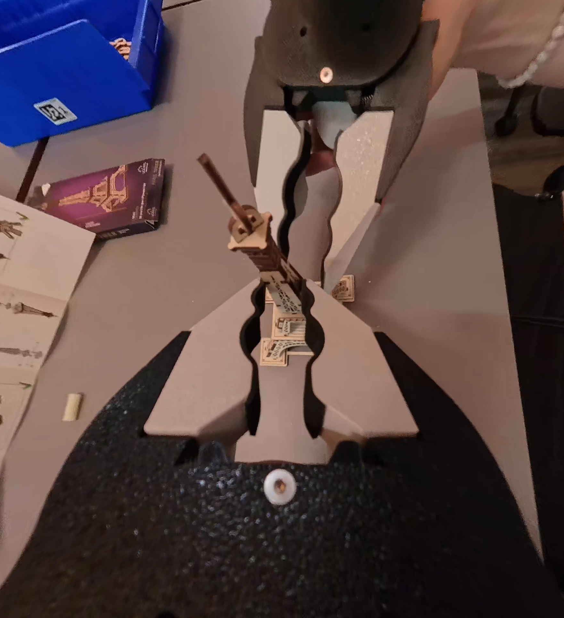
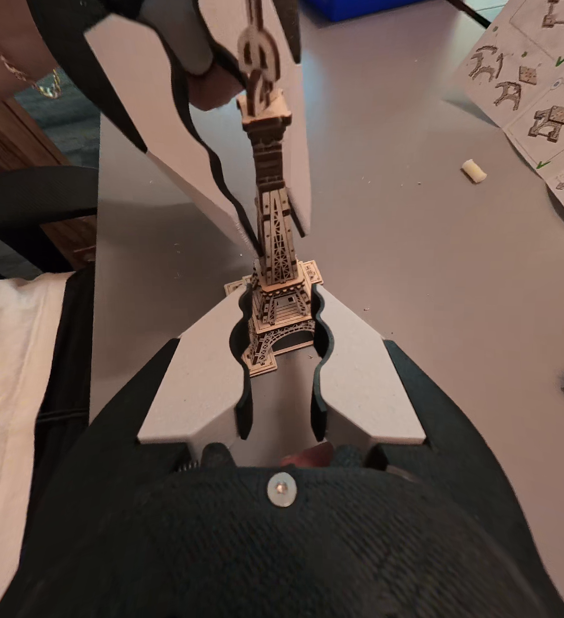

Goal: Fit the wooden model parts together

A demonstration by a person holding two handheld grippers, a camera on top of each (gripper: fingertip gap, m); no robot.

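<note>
On the grey table point(image 2: 407, 267), a pale laser-cut wooden lattice tower model point(image 2: 277, 254) stands upright, left gripper point(image 1: 282, 291) clamping its upper shaft, right gripper point(image 2: 282, 294) closed around its base tiers.

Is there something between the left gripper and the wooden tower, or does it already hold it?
Nothing visible stands between them. The left gripper already has its fingers around the wooden tower at its middle part, while the right gripper sits around the base. The grey table near the tower holds only loose bits farther off.
</note>
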